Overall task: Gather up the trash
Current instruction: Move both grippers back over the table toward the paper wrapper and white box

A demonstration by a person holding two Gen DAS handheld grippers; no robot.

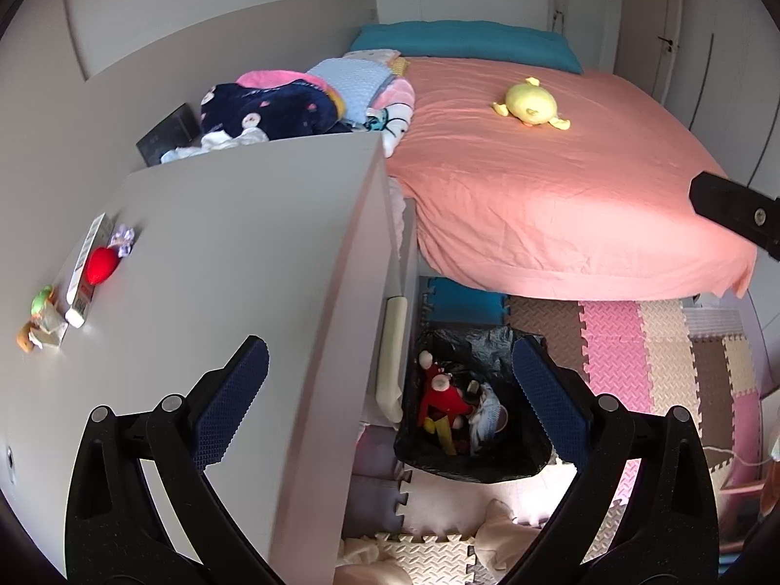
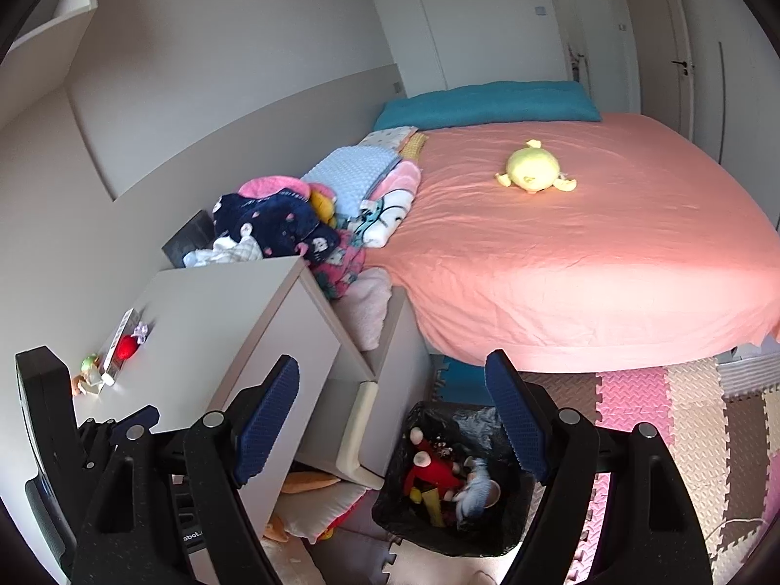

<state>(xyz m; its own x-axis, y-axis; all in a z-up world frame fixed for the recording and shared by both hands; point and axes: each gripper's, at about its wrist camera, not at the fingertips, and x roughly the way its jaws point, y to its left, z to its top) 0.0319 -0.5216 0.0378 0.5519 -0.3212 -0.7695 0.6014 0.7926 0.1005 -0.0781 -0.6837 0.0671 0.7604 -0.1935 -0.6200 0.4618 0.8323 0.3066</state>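
Hand-held grippers: two are counted, the left hand-held gripper (image 1: pixel 390 404) and the right hand-held gripper (image 2: pixel 392 417), each with two blue-padded fingers.
Bins: one bin lined with a black bag (image 2: pixel 507 526) is seen on the floor.
Toys in the bin: one red plush (image 2: pixel 436 475) and one grey-blue soft item (image 2: pixel 475 490) are made out; the rest cannot be counted.
Beds: one bed (image 2: pixel 609 268) is seen.
Plush toys on the bed: one yellow plush (image 2: pixel 534 171) is counted.
Teal pillows: one teal pillow (image 2: pixel 487 103) is counted.
Tabletops: one white tabletop (image 1: pixel 234 243) is seen.
Things on the tabletop: about five small items are counted, among them one red ball (image 1: pixel 101 264).
Floor mats: many foam tiles (image 1: pixel 614 341) are seen; an exact count cannot be given.
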